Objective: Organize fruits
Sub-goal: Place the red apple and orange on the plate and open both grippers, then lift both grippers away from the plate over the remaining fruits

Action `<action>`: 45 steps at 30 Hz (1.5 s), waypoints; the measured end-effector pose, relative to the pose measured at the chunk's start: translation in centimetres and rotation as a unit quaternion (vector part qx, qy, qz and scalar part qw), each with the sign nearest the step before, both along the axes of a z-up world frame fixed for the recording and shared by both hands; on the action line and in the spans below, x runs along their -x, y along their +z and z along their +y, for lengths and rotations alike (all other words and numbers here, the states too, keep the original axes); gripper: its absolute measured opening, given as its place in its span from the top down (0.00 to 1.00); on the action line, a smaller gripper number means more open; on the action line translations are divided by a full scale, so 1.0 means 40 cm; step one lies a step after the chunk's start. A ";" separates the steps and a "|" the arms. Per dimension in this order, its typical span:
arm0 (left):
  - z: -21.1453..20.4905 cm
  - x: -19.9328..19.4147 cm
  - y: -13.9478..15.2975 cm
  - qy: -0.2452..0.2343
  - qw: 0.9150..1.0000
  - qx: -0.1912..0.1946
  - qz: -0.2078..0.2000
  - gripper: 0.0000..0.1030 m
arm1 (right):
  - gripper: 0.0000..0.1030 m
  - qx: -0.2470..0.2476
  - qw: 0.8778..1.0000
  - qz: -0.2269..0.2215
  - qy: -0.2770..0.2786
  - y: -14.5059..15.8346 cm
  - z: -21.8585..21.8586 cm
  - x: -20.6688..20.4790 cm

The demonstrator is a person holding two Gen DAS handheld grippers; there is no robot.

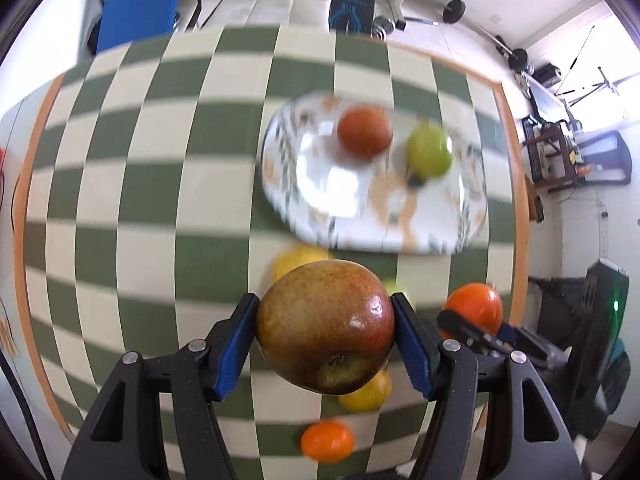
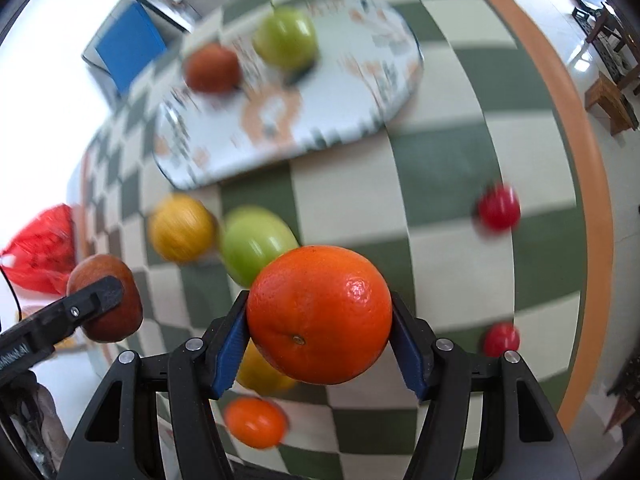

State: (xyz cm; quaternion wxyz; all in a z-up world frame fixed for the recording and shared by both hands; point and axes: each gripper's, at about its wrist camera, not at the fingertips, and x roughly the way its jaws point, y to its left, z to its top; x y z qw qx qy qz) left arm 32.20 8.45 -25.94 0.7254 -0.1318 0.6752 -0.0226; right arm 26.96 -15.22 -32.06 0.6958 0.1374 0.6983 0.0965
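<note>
My left gripper (image 1: 325, 334) is shut on a red-green apple (image 1: 325, 326), lifted above the checked tablecloth. My right gripper (image 2: 319, 330) is shut on an orange (image 2: 319, 314), also held off the table. Each grip shows in the other view: the orange (image 1: 476, 308) at the right, the apple (image 2: 105, 298) at the left. A patterned plate (image 1: 432, 224) (image 2: 360, 112) lies ahead, holding a reddish fruit (image 1: 364, 131) (image 2: 212, 68) and a green fruit (image 1: 429, 151) (image 2: 286, 38). Loose on the cloth are a yellow fruit (image 2: 182, 227), a green one (image 2: 252, 242) and a small orange one (image 2: 256, 422) (image 1: 328, 441).
Two small red fruits (image 2: 499, 208) (image 2: 501, 339) lie on the cloth to the right. A red bag (image 2: 44, 254) sits at the table's left edge. The orange-trimmed table edge (image 2: 592, 184) curves along the right. A blue panel (image 1: 138, 0) and gym gear stand beyond the table.
</note>
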 end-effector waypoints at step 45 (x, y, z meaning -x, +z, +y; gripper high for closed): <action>0.019 -0.192 -0.112 0.012 0.997 -0.069 0.017 0.08 | 0.07 0.093 0.994 -0.030 0.045 -0.044 0.108 -0.290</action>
